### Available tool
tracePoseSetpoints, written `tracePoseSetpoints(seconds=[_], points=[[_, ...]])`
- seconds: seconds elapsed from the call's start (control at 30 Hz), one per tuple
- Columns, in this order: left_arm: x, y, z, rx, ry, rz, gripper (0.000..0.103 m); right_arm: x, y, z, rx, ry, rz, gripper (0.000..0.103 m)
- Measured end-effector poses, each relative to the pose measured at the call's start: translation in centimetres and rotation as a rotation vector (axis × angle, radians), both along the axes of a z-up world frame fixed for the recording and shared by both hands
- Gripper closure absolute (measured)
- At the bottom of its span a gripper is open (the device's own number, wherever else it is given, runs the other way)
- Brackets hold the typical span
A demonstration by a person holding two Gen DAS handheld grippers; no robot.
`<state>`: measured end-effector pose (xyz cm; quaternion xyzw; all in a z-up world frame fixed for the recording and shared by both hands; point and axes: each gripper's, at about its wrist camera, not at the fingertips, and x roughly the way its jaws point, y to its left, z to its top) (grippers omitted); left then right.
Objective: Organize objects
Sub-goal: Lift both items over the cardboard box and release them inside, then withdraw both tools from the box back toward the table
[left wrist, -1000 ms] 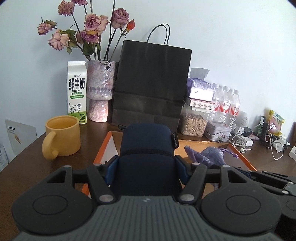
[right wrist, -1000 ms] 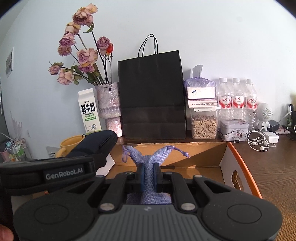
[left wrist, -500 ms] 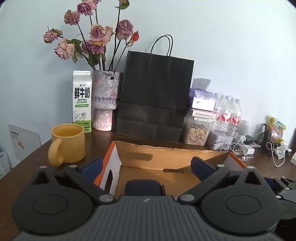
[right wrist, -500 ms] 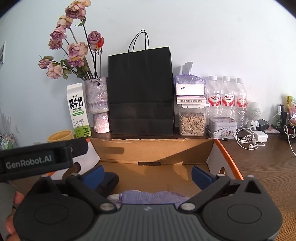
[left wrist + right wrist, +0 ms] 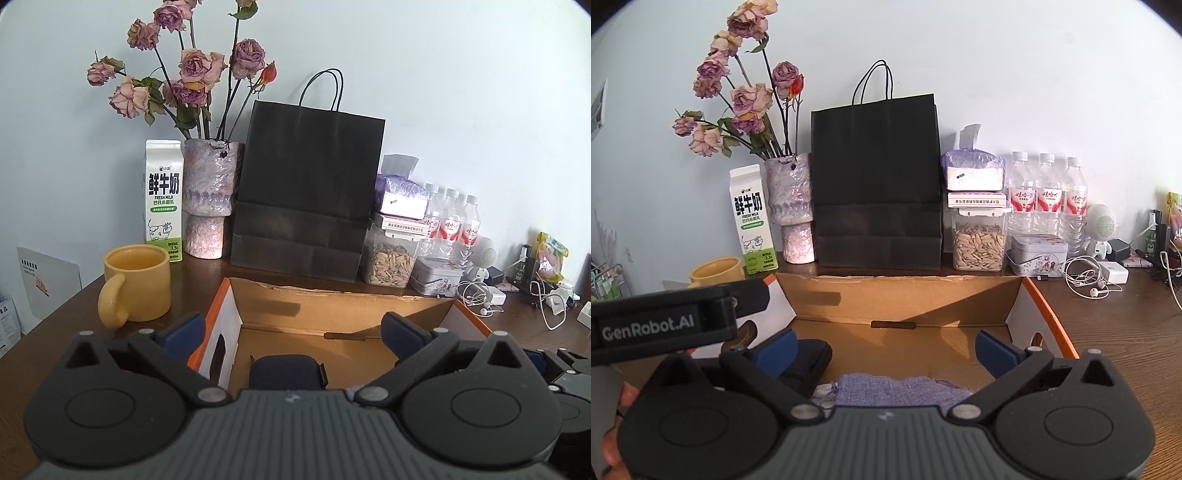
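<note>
Dark navy rounded soft case [image 5: 284, 371] lies on the floor of the open brown cardboard box with orange outer edges [image 5: 332, 306], toward the box's left side, near the white inner wall. In the right wrist view the same case [image 5: 809, 360] sits left of a flat lavender knitted cloth pouch [image 5: 897, 387], also on the box floor; the two are just beside each other, cannot tell if touching.

Left gripper [image 5: 291, 328] has its jaws spread wide, having just been opening; blue pads stand clear on either side and the case below is not pinched. Right gripper [image 5: 886, 343] likewise stands wide apart after just opening, pads free, the pouch lying loose under it. The left gripper's black body with white lettering [image 5: 665, 321] shows at the left edge of the right view, with fingertips of a hand [image 5: 624, 395] beneath it.

Box sits on a dark brown wooden table [image 5: 1126, 314]. Left of the box: yellow ceramic mug [image 5: 136, 284]. Behind, along the pale wall: white-and-green milk carton [image 5: 162, 199], mottled pink-purple vase [image 5: 210, 199] with dried pink roses [image 5: 192, 77], tall black paper bag with cord handles [image 5: 306, 192], clear container of seeds [image 5: 391, 258], three plastic water bottles with red labels [image 5: 1047, 195], small printed tin [image 5: 1039, 253], white earphone cable [image 5: 1086, 277].
</note>
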<state>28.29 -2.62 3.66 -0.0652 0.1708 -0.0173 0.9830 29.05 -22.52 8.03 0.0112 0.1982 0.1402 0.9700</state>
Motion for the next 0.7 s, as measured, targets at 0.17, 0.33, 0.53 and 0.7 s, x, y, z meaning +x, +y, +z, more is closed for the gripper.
tracePoseSetpoints(seconds=[0.17,0.33,0.53,0.7], points=[[-0.9,0.1,0.4,-0.001,-0.012,0.006,0.0,-0.7,-0.1,0.4,0.001,-0.008,0.008,0.0],[-2.6,0.4,1.0,-0.002,-0.023,0.018,0.0,-2.1,-0.3,1.0,-0.005,-0.032,0.016,0.0],[-5.7,1.2,1.7,0.003,-0.032,0.033,0.0,-5.0,-1.0,1.9,-0.01,-0.074,0.032,0.0],[-8.2,1.8,2.2,0.009,-0.04,0.047,0.0,-7.9,-2.3,2.4,-0.006,-0.102,0.043,0.0]])
